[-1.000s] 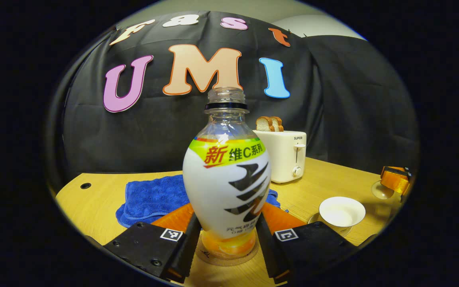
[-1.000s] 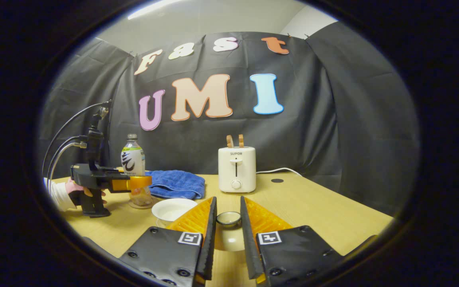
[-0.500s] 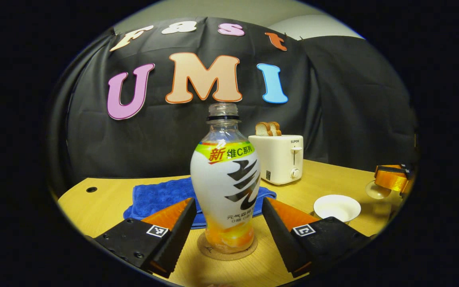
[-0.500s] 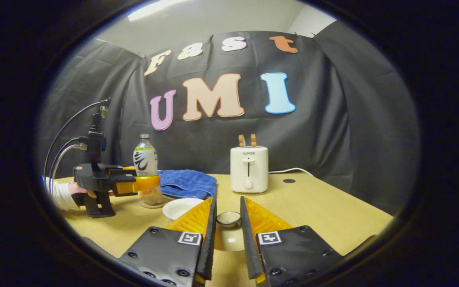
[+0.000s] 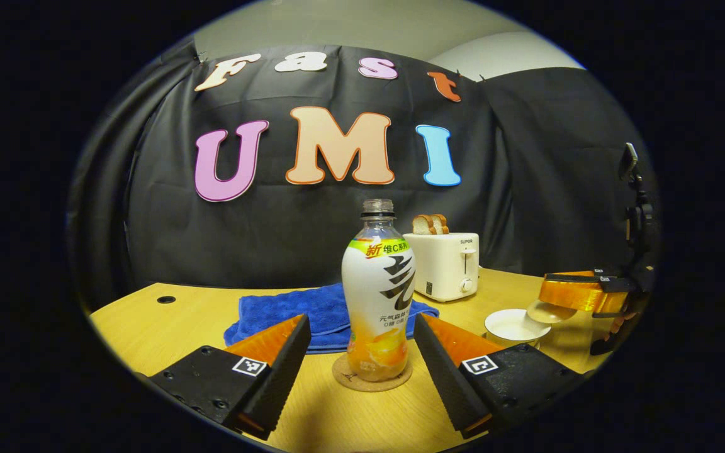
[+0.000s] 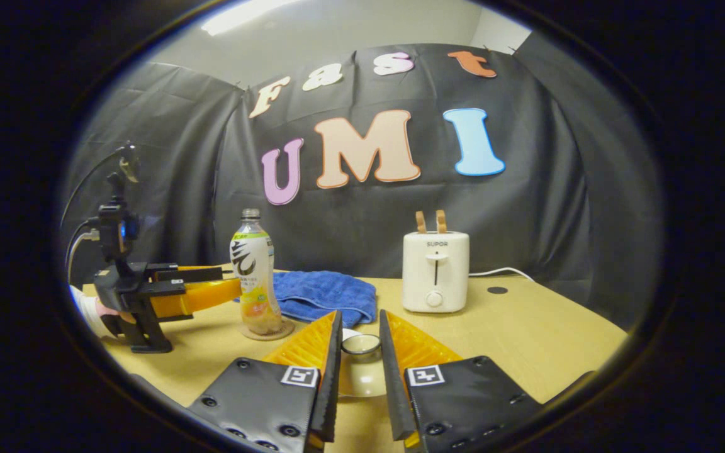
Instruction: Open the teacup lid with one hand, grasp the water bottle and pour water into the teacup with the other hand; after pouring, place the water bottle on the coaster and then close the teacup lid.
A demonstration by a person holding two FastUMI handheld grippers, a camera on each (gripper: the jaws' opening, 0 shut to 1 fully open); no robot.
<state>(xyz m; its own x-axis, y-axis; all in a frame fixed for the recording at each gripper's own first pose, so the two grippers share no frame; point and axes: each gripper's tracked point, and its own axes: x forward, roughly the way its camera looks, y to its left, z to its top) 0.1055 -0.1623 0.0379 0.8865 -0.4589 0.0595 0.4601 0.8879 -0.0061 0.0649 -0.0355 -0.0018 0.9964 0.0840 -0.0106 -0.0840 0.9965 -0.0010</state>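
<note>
The water bottle [image 5: 378, 296] stands upright and uncapped on the round cork coaster [image 5: 372, 380]. My left gripper [image 5: 360, 330] is open, its fingers apart on either side of the bottle and clear of it. The white teacup [image 5: 513, 326] sits uncovered at the right. My right gripper [image 6: 359, 327] is shut on the knob of the white lid [image 6: 362, 377]. In the left gripper view that lid [image 5: 545, 311] hangs just above and to the right of the teacup. The right gripper view has the bottle [image 6: 252, 270] at the left, with the left gripper [image 6: 227, 284] beside it.
A white toaster [image 5: 444, 264] with two bread slices stands at the back of the wooden table [image 5: 167, 327]. A blue towel [image 5: 293, 311] lies behind the bottle. In the right gripper view a hand and white sleeve [image 6: 89, 311] hold the left gripper.
My left gripper has opened, let go of the bottle on the coaster and drawn back from it. My right gripper has carried the lid closer to the teacup.
</note>
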